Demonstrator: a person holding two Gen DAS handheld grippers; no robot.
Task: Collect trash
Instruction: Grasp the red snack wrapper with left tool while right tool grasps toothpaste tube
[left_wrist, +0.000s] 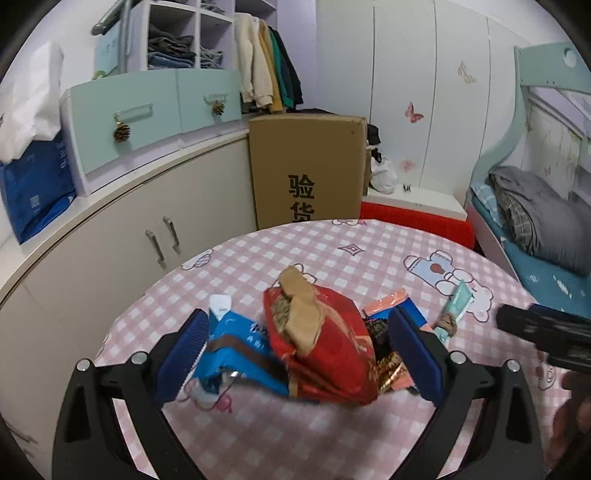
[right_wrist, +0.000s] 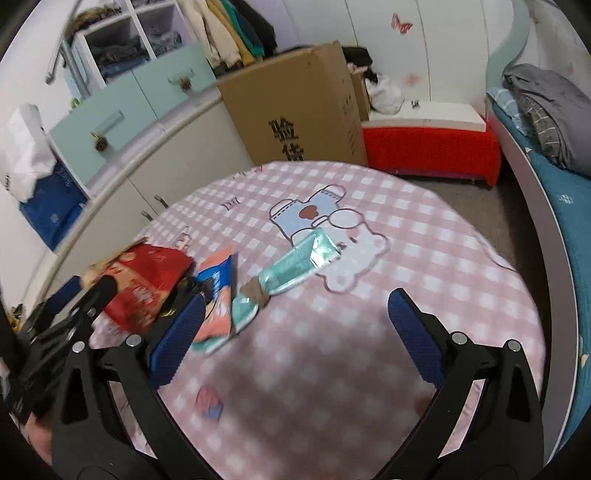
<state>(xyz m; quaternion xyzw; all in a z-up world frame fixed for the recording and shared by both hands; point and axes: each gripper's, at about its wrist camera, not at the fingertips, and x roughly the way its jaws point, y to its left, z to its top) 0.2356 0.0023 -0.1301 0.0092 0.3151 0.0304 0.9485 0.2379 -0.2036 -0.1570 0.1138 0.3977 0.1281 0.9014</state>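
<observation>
Loosely between left fingers: red bag.

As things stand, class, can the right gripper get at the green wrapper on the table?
Probably yes. The right gripper is open, and the green wrapper lies flat just ahead of its left finger, with nothing on top and bare tablecloth beside it.

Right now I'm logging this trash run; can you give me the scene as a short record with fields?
surface: round table, pink checked cloth
left claw: open, around red bag
right claw: open, empty
other trash: blue wrapper, mint wrapper, orange wrapper
behind table: cardboard box
</observation>
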